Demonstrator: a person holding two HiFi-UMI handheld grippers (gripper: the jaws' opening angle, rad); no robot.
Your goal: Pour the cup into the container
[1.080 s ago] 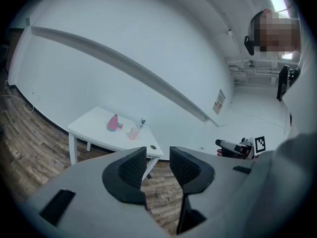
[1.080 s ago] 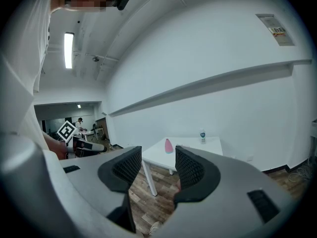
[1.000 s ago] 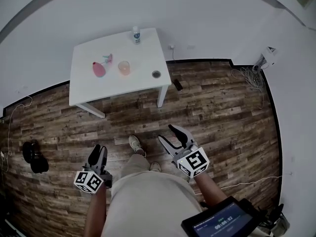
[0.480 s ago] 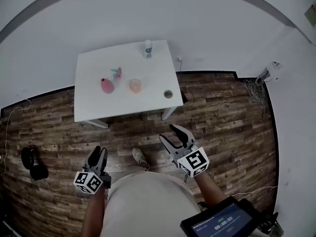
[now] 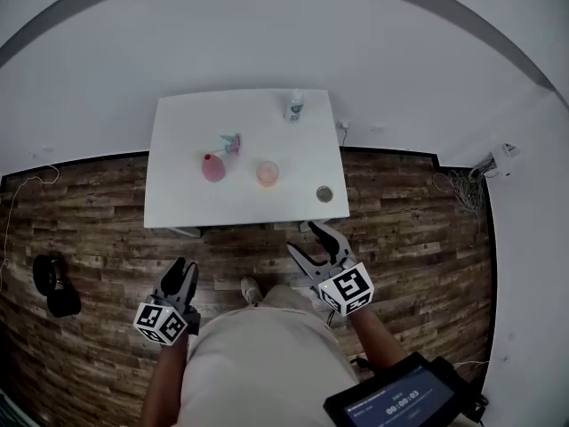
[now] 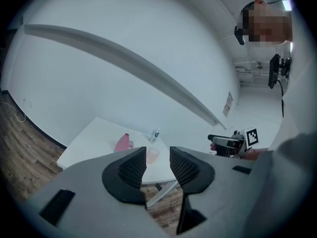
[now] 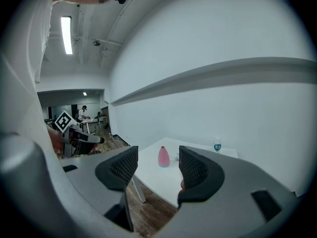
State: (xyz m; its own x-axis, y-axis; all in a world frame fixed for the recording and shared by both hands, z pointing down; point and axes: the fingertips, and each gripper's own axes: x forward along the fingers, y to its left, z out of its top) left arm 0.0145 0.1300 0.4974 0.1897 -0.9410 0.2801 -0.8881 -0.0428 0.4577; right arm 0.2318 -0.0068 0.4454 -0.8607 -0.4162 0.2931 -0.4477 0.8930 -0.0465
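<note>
Cup: a pale pink see-through cup (image 5: 268,173) stands upright on the white table (image 5: 182,198), right of its middle; nothing holds it.
Container: a pink vase-shaped container (image 5: 213,167) stands left of the cup, apart from it.
Other table things: 1 small pink-and-teal item (image 5: 233,142) just beyond the container; 1 bottle (image 5: 294,106) at the far edge; 1 small round dark thing (image 5: 324,193), perhaps a lid, by the near right corner.
In the way: the table's near edge and a strip of wooden floor (image 5: 98,229) lie between both grippers and the cup.
Left gripper (image 5: 181,272): over the floor, well short of the table; its 2 jaws stand a narrow gap apart, empty.
Right gripper (image 5: 313,244): nearer the table; its jaws are wider apart, have just been opening, and have nothing between them.
Floor: a black bundle (image 5: 53,283) far left, cables (image 5: 458,185) far right.
</note>
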